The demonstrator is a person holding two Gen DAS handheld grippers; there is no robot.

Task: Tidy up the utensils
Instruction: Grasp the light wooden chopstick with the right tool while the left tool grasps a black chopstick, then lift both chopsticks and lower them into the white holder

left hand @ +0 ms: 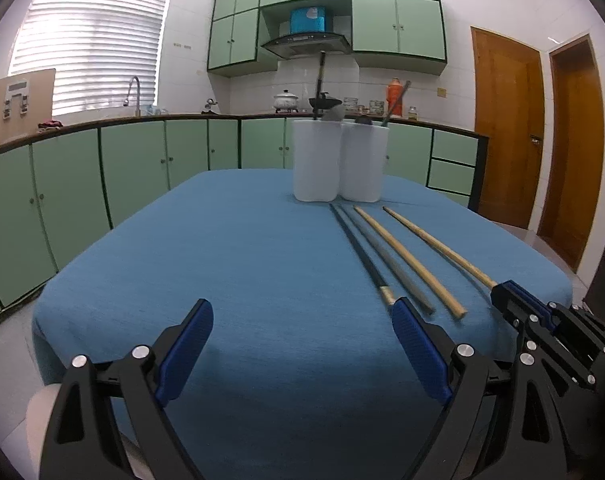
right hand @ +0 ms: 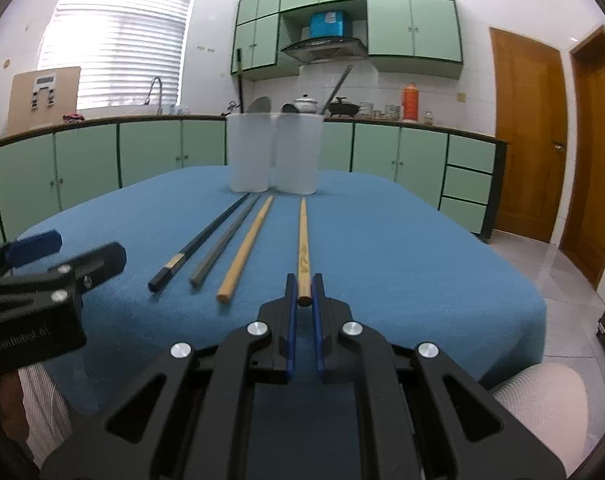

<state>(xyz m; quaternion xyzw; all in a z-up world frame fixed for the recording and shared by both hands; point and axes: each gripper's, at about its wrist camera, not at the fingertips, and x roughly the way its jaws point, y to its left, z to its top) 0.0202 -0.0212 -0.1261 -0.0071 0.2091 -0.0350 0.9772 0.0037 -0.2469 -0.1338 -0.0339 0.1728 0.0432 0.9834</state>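
Note:
Several chopsticks lie side by side on the blue tablecloth: a black one, a grey one, a plain wooden one and a wooden one with a pattern. My right gripper is shut on the near end of the patterned chopstick, which still rests on the cloth; it also shows in the left wrist view. My left gripper is open and empty, left of the chopsticks. Two white holders stand at the table's far side with utensils in them.
Green kitchen cabinets and a counter with pots run behind the table. Wooden doors stand at the right. The tablecloth's edges drop off left, right and near me.

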